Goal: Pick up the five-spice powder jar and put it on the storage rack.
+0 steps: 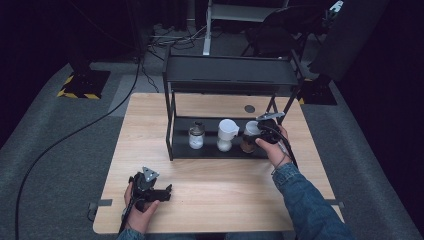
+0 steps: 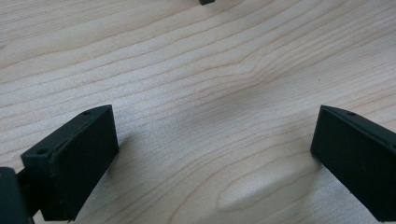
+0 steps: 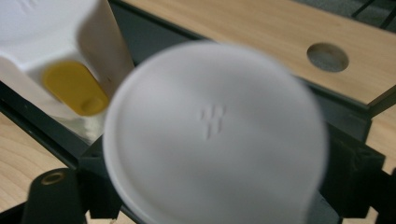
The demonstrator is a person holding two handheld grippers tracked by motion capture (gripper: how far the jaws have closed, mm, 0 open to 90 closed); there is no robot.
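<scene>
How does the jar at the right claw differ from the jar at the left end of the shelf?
The right jar has a white lid and dark contents, and the right claw is at it; the left jar has a dark lid and pale contents and stands untouched. Both stand upright on the rack's lower shelf.

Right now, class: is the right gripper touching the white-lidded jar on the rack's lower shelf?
Cannot tell. In the right gripper view the white-lidded jar hides where the jaws meet it; the high view shows the right gripper beside it, too small.
</scene>
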